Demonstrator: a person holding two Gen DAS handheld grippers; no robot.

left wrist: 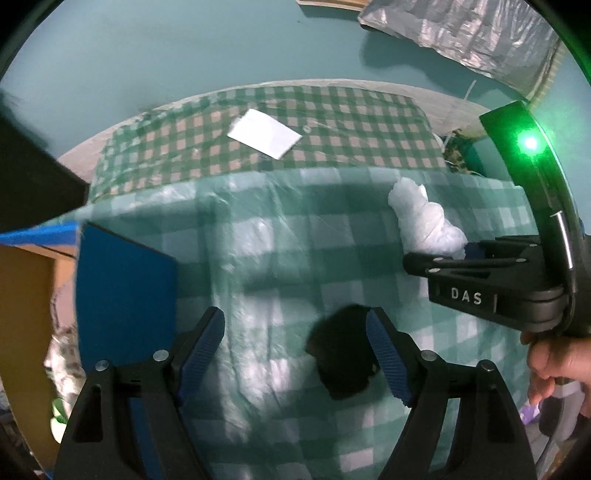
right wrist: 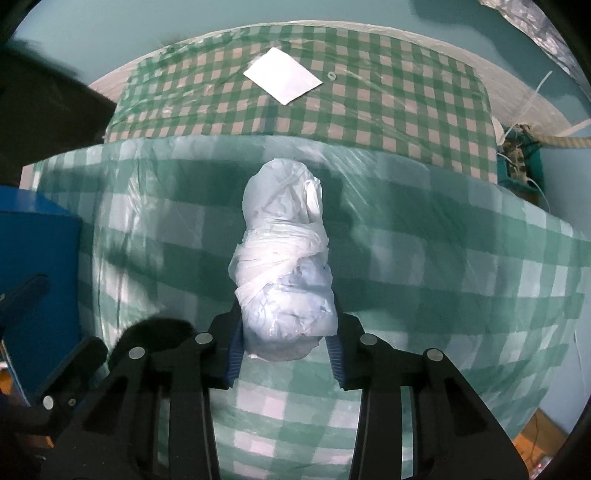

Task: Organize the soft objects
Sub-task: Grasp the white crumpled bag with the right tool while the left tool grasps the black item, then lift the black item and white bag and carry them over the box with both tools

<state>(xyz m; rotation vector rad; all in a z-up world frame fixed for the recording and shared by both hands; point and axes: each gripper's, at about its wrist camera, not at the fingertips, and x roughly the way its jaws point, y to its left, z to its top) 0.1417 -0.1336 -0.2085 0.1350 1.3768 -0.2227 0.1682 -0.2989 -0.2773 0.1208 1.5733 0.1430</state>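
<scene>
My right gripper (right wrist: pixel 286 328) is shut on a white plastic-wrapped soft bundle (right wrist: pixel 286 266) and holds it above a large green-checked bedding pack in clear plastic (right wrist: pixel 443 258). The bundle (left wrist: pixel 424 221) and the right gripper (left wrist: pixel 469 254) also show at the right of the left wrist view. My left gripper (left wrist: pixel 295 354) is open and empty above the same checked pack (left wrist: pixel 258 258). A small black soft object (left wrist: pixel 340 354) lies on the pack beside my left gripper's right finger; it also shows in the right wrist view (right wrist: pixel 159 332).
A second green-checked pack (right wrist: pixel 295 110) with a white card (right wrist: pixel 282 75) on it lies behind. A blue box (left wrist: pixel 122 295) stands at the left, next to a brown cardboard panel (left wrist: pixel 26 332). A silver foil bag (left wrist: pixel 461 33) lies at the far right on the teal surface (left wrist: pixel 184 48).
</scene>
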